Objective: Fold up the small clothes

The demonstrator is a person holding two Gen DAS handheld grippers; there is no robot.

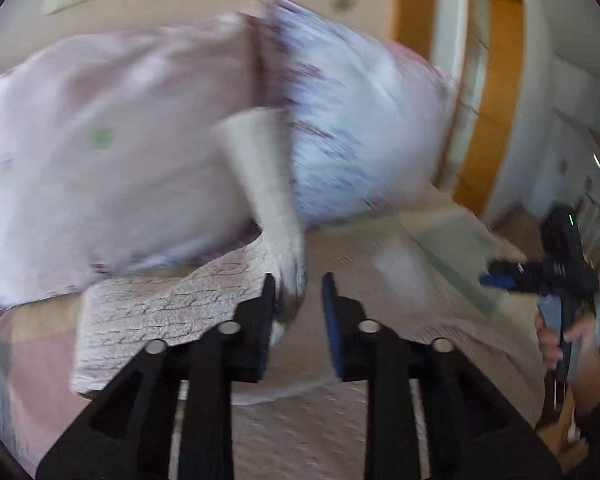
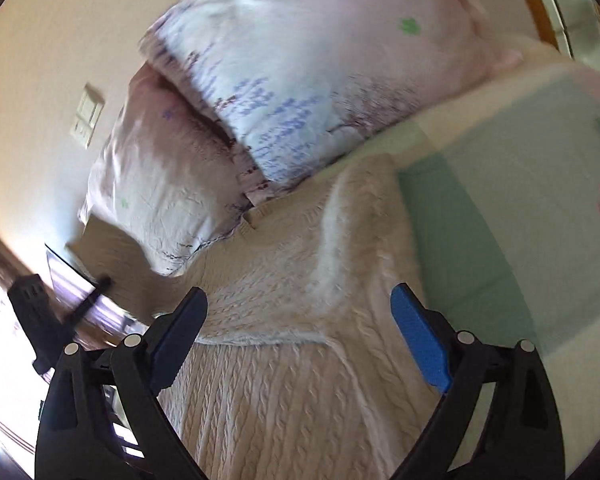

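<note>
A cream cable-knit garment lies spread on the bed under my right gripper, which is open and empty above it. In the left wrist view a part of the same knit hangs lifted, with a cuff end sticking up. My left gripper has its jaws a little apart, and the knit edge lies against the left pad; I cannot tell whether it is gripped. The view is motion-blurred. The right gripper also shows far right in the left wrist view.
Two pale patterned pillows lean against the wall at the head of the bed. A mint and pink bed sheet lies to the right of the knit. A wooden door frame stands beyond the bed.
</note>
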